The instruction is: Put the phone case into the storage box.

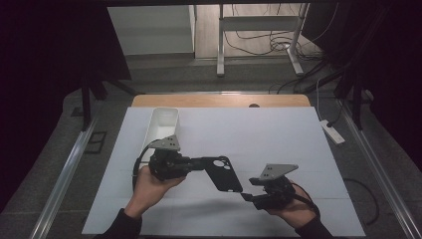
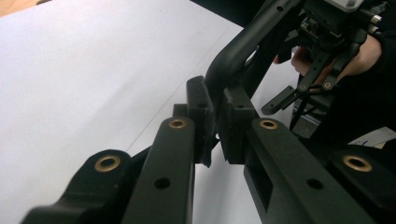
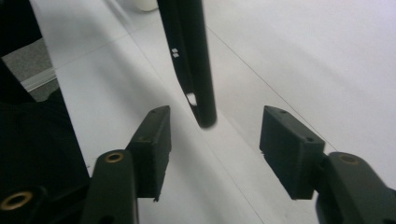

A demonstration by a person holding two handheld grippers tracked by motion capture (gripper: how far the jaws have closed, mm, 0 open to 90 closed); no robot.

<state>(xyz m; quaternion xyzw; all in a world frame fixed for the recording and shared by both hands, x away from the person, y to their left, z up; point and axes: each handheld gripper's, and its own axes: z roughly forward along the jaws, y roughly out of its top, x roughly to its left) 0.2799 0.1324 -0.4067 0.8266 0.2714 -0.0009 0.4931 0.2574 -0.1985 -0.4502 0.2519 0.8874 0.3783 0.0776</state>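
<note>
The left gripper [image 1: 199, 163] was shut tight on one end of a flat black plastic phone case [image 1: 224, 174] with a round camera hole near the gripped end. In the left gripper view, its two black pads [image 2: 201, 116] pinched the thin edge of the case [image 2: 233, 51] between them. The case hung in the air above the white paper sheet [image 1: 278, 144] that covered the table, and slanted down toward the other hand.

The right gripper [image 1: 247, 195] sat just at the low end of the case. Its jaws stood partly open. In the right gripper view, the dark end of the case [image 3: 196, 70] hung in the gap in front of the two pads [image 3: 154, 140], and neither pad touched it. So the right gripper had hold of nothing.

It looked like the job was passing the case from hand to hand, and the left gripper alone carried it at this step.

A long white plastic tray [image 1: 161, 124] lay on the paper behind the left hand [image 1: 149, 186]. The next move was probably to carry the case over to that tray. For that, the left gripper would need to stay shut and swing back slowly, and the right gripper would need to move clear of the low end so it did not bump the case.
</note>
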